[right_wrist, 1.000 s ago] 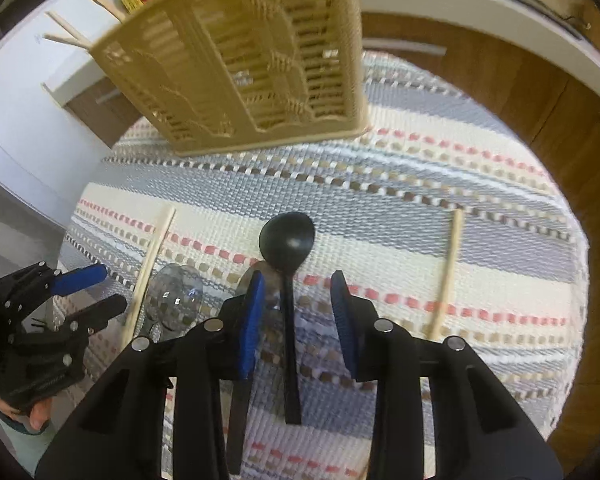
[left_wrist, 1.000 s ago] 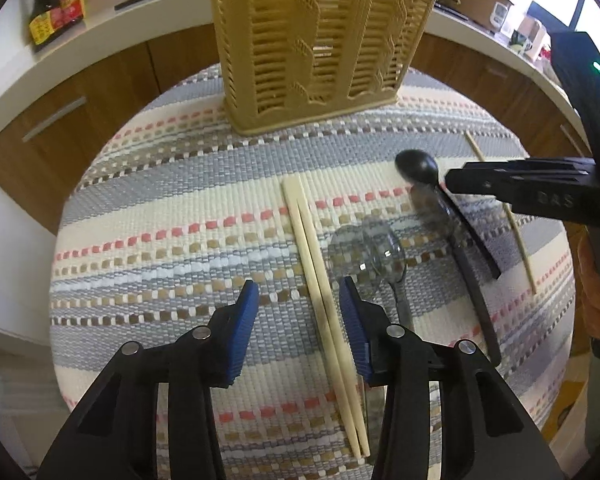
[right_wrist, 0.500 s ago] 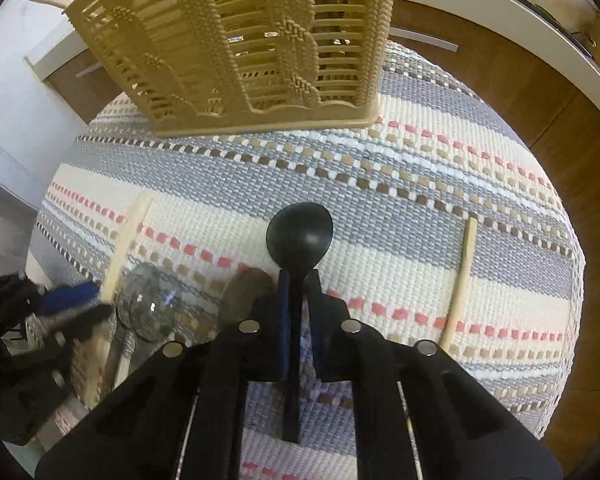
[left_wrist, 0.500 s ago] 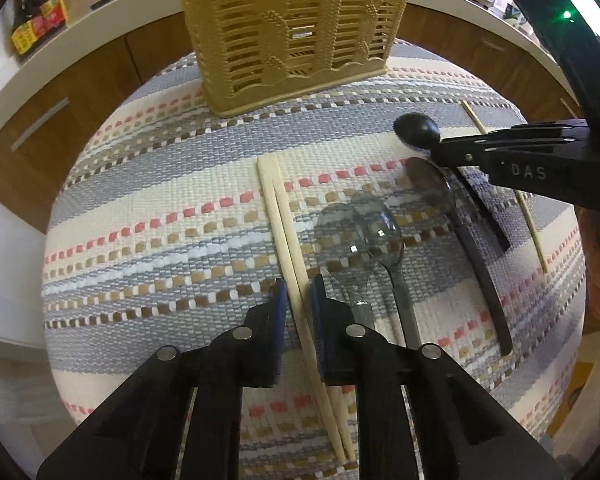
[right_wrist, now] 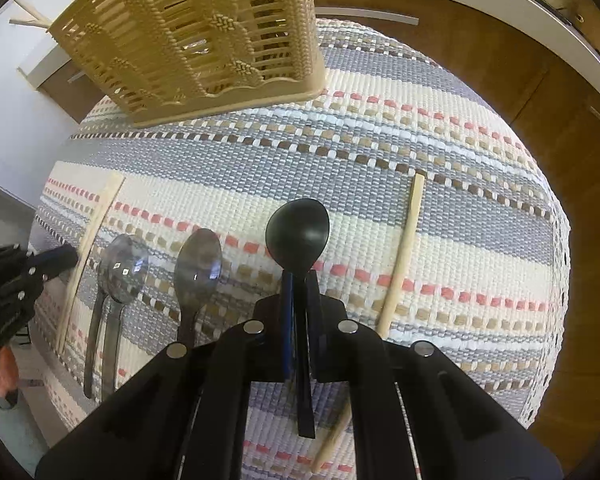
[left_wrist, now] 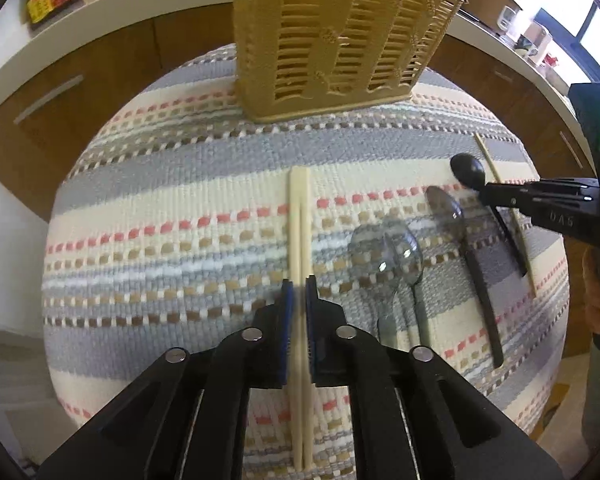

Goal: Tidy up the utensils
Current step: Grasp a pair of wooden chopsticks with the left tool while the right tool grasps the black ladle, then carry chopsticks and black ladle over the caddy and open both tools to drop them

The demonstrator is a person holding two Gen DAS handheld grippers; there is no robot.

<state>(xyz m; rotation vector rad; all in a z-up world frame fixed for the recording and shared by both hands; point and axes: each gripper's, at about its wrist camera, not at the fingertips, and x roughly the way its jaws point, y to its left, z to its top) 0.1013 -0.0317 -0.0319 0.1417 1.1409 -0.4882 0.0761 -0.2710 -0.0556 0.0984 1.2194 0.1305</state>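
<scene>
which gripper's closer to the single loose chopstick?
Right. The right gripper grips the black spoon just beside the single chopstick; the left gripper is across the mat, on the chopstick pair.

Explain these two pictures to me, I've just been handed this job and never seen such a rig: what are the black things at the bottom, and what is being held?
There is no robot here: a person holds a two-finger clamp in each hand, and a camera on each looks along its fingers. One picture is the left gripper's view: its fingers are around a pair of chopsticks and are opening slightly. The other is the right gripper's view: it is shut on a black spoon by the handle. On the striped mat lie two clear spoons, a grey spoon and a loose chopstick, in front of a tan basket.
</scene>
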